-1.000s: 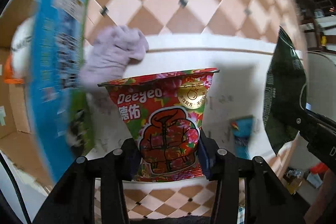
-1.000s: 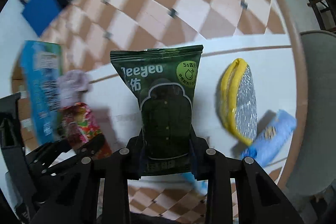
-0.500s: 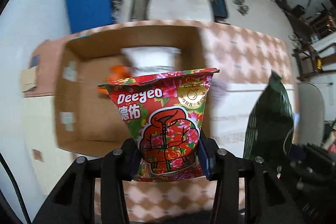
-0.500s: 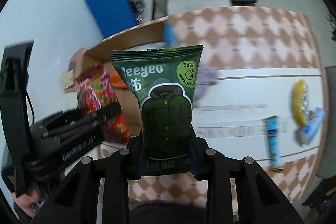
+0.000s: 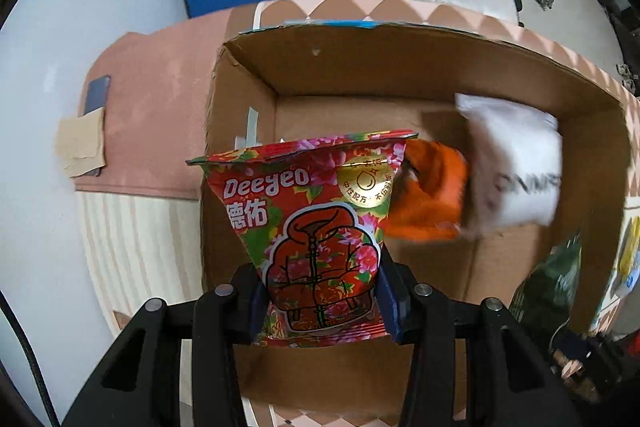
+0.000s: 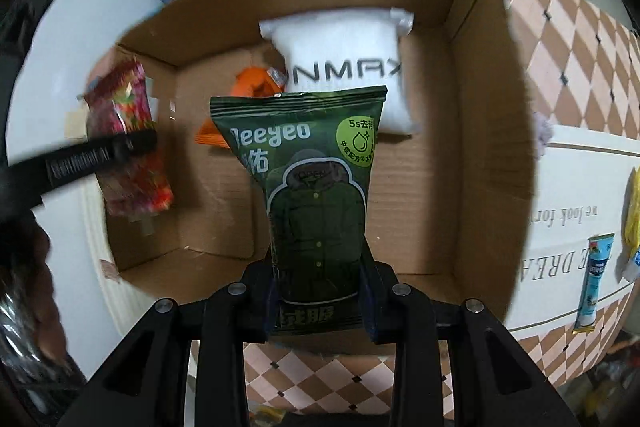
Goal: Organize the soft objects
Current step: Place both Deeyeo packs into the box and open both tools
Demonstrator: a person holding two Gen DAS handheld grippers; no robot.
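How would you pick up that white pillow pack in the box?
Pinch the white pack by its upper crimped end, coming straight down from above. It lies flat on the cardboard box floor, its puffy middle looks too wide, and the orange pack crowds one side.

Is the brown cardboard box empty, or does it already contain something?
Not empty: the brown cardboard box already contains a white soft pack and an orange soft item.

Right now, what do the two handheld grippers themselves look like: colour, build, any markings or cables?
Both are matte black. The left gripper and right gripper have angular linkage arms with round silver screw heads, and dark blue pads line the fingers. Seen from the right wrist view, the left one's side carries pale lettering, too blurred to read. A thin black cable runs along the left view's edge.
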